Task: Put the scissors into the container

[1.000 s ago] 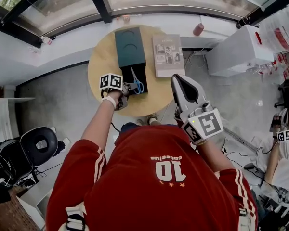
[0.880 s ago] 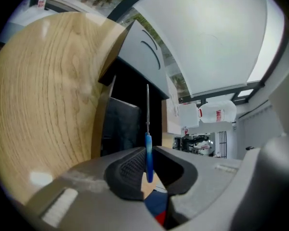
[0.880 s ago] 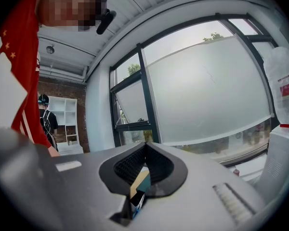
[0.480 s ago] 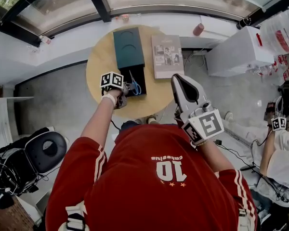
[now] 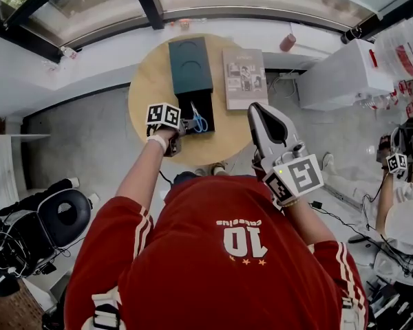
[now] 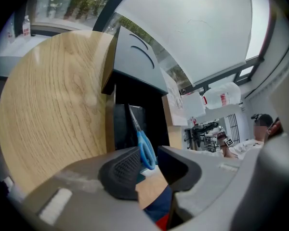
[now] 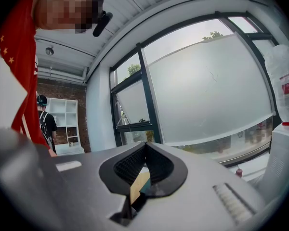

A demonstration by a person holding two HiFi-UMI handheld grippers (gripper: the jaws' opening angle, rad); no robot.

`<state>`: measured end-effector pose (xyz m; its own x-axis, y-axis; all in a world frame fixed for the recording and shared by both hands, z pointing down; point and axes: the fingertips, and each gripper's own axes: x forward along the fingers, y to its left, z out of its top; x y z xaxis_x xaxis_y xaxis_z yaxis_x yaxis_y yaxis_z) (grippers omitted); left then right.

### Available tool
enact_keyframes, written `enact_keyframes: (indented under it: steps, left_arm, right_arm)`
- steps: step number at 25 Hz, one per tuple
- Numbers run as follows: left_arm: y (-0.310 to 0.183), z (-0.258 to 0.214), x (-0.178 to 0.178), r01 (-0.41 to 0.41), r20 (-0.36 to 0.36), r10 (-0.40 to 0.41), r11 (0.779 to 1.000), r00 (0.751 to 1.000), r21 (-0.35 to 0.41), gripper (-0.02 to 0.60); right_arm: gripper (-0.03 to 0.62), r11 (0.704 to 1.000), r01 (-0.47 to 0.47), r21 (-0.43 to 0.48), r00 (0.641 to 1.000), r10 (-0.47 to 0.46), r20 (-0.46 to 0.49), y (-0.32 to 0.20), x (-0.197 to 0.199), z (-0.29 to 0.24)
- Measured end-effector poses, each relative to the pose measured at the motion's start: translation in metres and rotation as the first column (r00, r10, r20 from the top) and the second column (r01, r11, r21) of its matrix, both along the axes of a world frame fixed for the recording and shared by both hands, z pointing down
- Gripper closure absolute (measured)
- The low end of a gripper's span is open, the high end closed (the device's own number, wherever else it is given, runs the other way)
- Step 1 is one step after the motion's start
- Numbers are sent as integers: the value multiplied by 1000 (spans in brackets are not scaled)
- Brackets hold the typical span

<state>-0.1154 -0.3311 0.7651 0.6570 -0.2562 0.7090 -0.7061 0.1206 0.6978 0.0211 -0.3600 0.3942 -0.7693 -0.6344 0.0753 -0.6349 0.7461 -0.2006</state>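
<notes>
Overhead, the left claw sits at the open end of the dark container on the round table, with the blue-handled scissors lying in it. Left gripper view: the jaws are opening, with the scissors' handle between them (no longer pinched). Right gripper view: the right claw is closed and empty.

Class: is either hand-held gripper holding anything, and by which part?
Nothing is gripped. The left hand-held gripper is opening, its jaws either side of the scissors' blue handle; the right hand-held gripper is shut, empty.
</notes>
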Motion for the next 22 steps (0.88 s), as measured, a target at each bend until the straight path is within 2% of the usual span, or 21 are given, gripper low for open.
enact_keyframes:
  steps: [6, 11, 14, 16, 18, 22]
  left_arm:
    - [13, -5, -10, 6, 5, -6, 999, 1000, 34, 457]
    - [12, -33, -21, -15, 21, 12, 988, 1000, 151, 472]
    - [9, -63, -20, -23, 16, 20, 971, 1000, 239, 472]
    - [8, -90, -22, -46, 46, 33, 947, 998, 318, 472]
    - [10, -120, -24, -105, 108, 67, 912, 992, 397, 472]
    - [16, -182, -23, -189, 214, 84, 821, 973, 539, 472]
  right_arm:
    - [598, 1000, 21, 21, 1000, -21, -2, 14, -14, -9]
    - [599, 999, 20, 30, 1000, -19, -12, 19, -25, -16]
    - [599, 999, 18, 48, 1000, -18, -7, 22, -26, -26]
    - [597, 998, 14, 59, 1000, -13, -5, 26, -30, -33]
    - [597, 998, 10, 64, 1000, -10, -4, 29, -36, -37]
    - [597, 996, 15, 86, 1000, -15, -8, 36, -46, -46]
